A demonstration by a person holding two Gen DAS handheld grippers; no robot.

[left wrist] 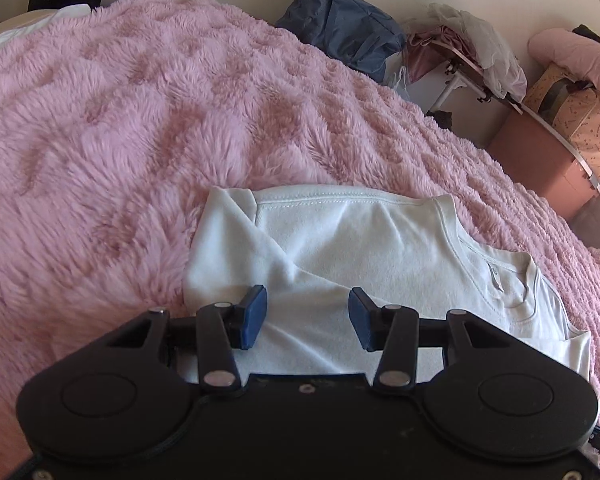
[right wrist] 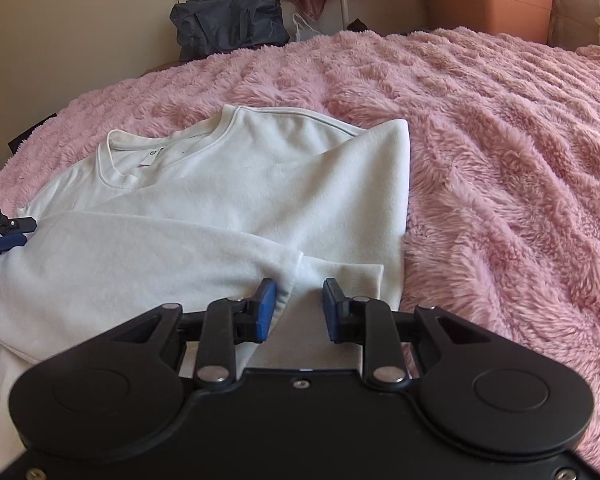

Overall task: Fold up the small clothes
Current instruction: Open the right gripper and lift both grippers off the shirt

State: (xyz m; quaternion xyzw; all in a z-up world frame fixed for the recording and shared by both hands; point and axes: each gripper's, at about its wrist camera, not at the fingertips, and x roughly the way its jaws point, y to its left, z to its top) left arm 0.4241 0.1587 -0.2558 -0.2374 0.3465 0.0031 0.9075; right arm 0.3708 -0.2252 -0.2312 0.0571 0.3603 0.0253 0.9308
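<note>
Both jaws stand apart and hold nothing: the left gripper (left wrist: 307,317) wide, the right gripper (right wrist: 299,307) narrower. Beneath and ahead of them the white sweatshirt (right wrist: 236,184) lies on the pink blanket (left wrist: 140,120), seemingly part-folded.

Left hand-held gripper (left wrist: 307,316) gapes wide, angled downward; right hand-held gripper (right wrist: 300,306) narrowly parted.

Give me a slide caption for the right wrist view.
Open right gripper over a half-folded white sweatshirt on a pink blanket.
</note>
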